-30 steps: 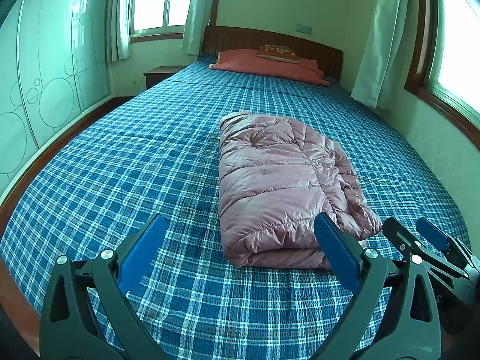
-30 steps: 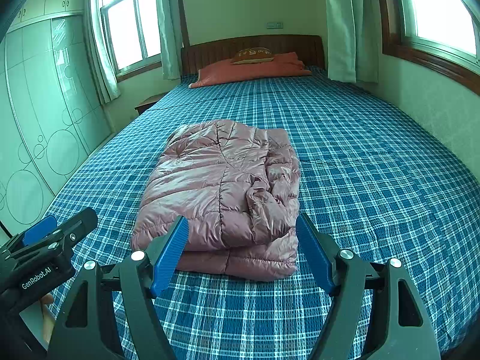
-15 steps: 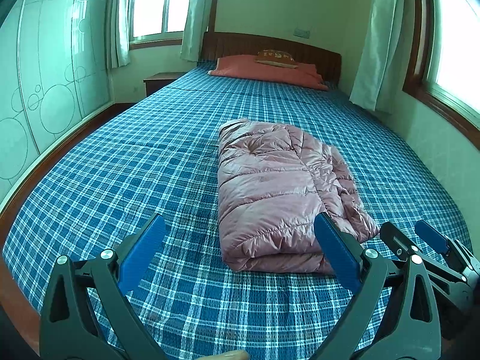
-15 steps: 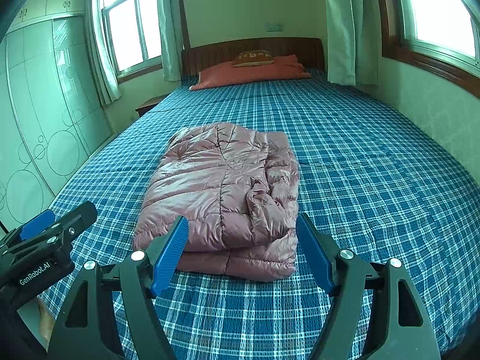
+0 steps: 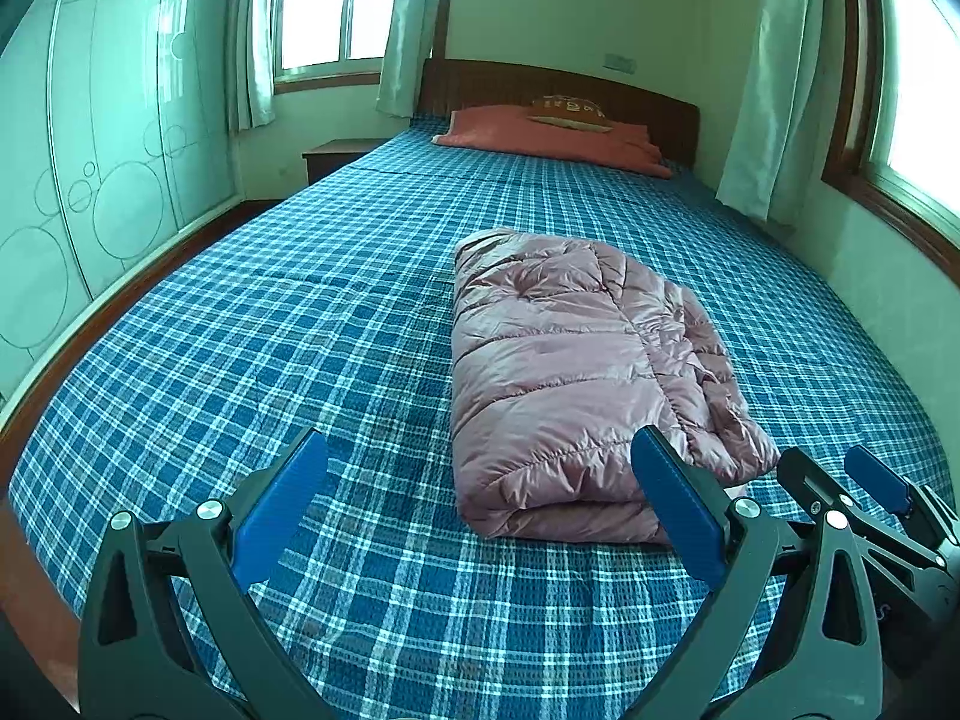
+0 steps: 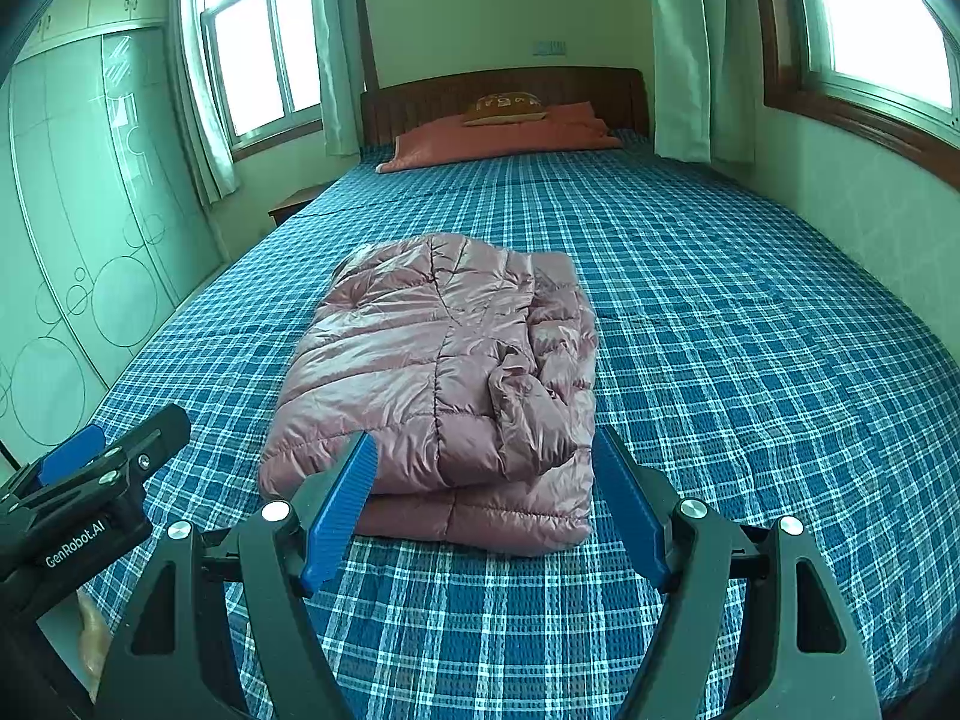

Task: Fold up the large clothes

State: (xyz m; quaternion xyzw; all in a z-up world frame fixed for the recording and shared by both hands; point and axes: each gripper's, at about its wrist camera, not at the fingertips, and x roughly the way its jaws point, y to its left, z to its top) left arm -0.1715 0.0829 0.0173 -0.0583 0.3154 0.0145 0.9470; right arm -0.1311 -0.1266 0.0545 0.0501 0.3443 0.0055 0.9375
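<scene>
Bed (image 5: 252, 360): covered edge to edge by a blue plaid sheet; wooden headboard (image 6: 504, 90) at the far end.
Wardrobe (image 5: 90, 168): pale doors with circle patterns, running along the bed's left edge.
Curtains (image 6: 684, 48): light green, hanging at the windows by both far corners of the bed.
Puffer jacket (image 5: 576, 378): pink and quilted, folded into a thick oblong bundle – it lies on the sheet near the foot edge of the bed, its long side running toward the headboard, with a rumpled fold along its right side.
Red pillow (image 6: 498, 138): flat against the head edge, with a small patterned cushion (image 6: 504, 108) on top.
Nightstand (image 5: 336, 156): dark wood, beside the far left corner of the bed.
Left gripper (image 5: 480, 504): above the foot edge, jaws released and wide apart, holding nothing; the jacket's near end sits just beyond its right finger.
Right gripper (image 6: 486, 504): beside the left one – jaws spread wide, framing the jacket's near end without touching it.
</scene>
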